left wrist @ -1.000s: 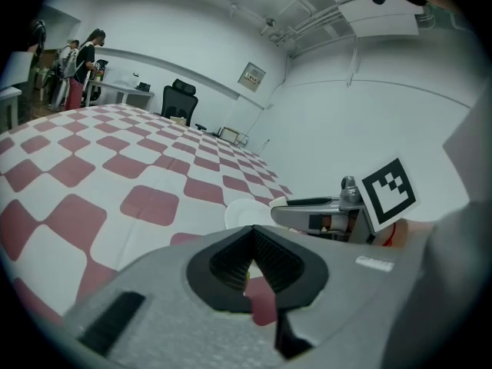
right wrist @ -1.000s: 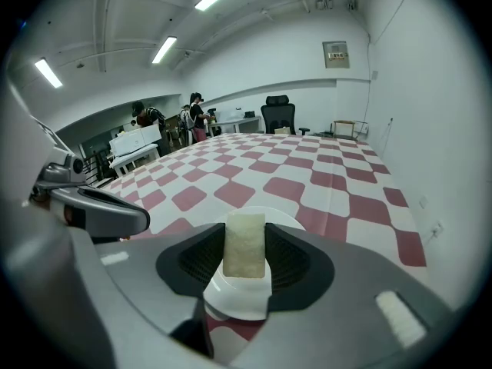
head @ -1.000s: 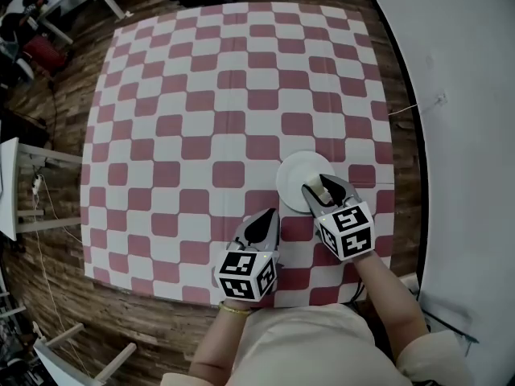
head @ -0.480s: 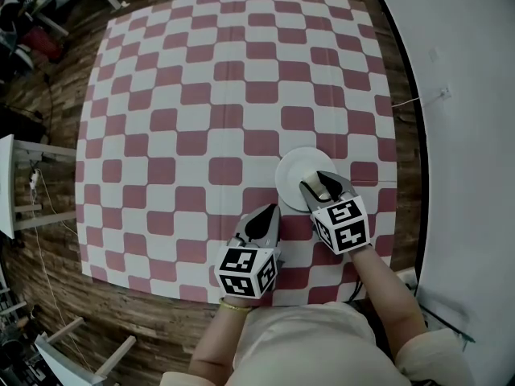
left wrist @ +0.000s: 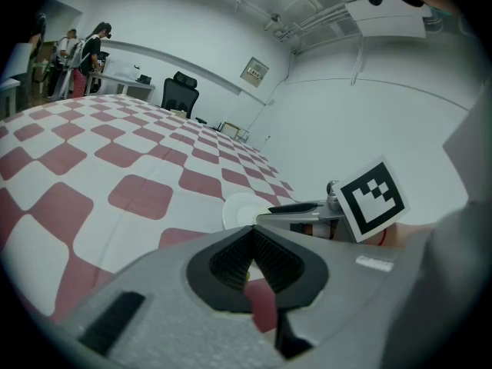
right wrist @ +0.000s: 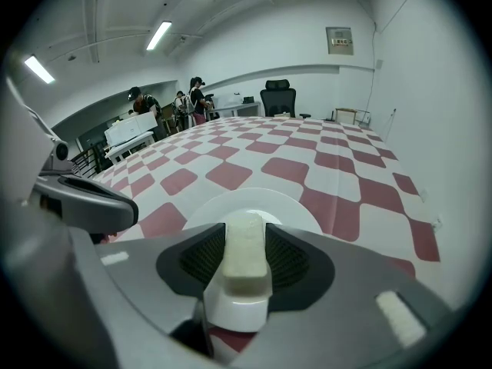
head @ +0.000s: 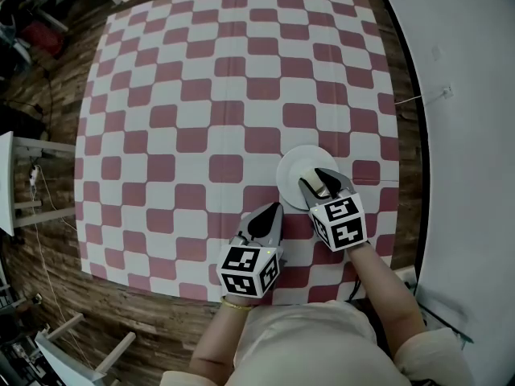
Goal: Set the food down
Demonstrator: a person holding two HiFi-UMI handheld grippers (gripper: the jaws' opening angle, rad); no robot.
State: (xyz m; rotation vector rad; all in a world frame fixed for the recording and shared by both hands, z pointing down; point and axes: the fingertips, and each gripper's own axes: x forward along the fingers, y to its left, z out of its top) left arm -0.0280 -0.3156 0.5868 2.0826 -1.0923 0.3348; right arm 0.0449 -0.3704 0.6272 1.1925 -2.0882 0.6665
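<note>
1. Hardly anything has shifted over the last second: our right claw (head: 323, 182) still hangs over the near side of the plate (head: 299, 163).
2. Its jaws are closed part-way on a pale bar of food (right wrist: 244, 256), which fills the gap between the pads.
3. That bar's long axis runs along the jaws, pointing ahead toward the plate's middle. The plate lies right below and just ahead, so we judge the move to be straight down, then a release. We cannot tell whether the bar touches the plate yet.
4. Our left claw (head: 264, 222) sits just left of the plate and off it, jaws together on nothing. The right one is plainly nearer.
5. A red-and-white checked cloth (head: 201, 95) spreads under everything.
</note>
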